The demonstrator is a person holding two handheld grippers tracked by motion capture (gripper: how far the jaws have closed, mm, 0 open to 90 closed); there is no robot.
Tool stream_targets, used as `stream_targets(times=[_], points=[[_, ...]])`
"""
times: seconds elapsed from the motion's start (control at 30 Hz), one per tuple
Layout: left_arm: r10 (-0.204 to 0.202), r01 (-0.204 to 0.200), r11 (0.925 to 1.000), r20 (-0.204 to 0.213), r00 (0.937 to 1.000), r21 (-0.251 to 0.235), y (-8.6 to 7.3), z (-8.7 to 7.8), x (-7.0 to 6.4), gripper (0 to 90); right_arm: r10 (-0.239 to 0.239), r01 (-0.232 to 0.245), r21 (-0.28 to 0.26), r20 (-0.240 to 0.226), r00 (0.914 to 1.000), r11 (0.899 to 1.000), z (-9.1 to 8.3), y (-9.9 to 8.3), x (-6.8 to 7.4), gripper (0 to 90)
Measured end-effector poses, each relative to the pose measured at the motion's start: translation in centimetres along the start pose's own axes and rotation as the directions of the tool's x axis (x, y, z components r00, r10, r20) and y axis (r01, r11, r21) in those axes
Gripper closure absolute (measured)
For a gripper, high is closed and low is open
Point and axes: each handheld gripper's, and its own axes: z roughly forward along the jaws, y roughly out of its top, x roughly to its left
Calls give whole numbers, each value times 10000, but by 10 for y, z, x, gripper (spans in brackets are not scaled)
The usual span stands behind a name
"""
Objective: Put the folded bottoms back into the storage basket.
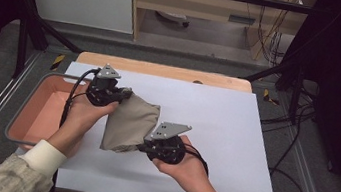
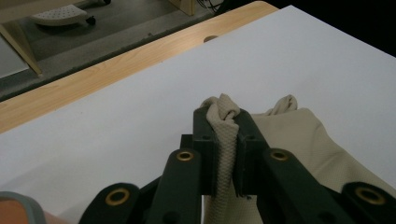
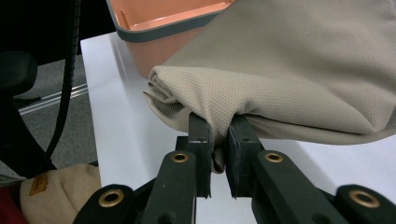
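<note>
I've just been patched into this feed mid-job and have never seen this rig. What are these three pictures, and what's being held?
No robot here: a person holds hand-held tongs in each hand. The high view looks down on a white table top. The left tongs and right tongs each pinch an edge of one folded beige cloth. The other two pictures come from cameras riding on the tongs: the left gripper view shows cloth bunched between its jaws, the right gripper view a fold clamped likewise. A salmon-pink bin sits at the table's left.
</note>
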Motion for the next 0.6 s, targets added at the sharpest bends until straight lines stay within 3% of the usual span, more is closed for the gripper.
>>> stream_targets(times=[0.6], points=[[-470, 468, 9989, -318, 9984, -78, -7, -25, 29, 822, -336, 341, 183, -274, 9991, 9993, 21, 28, 2, 824]])
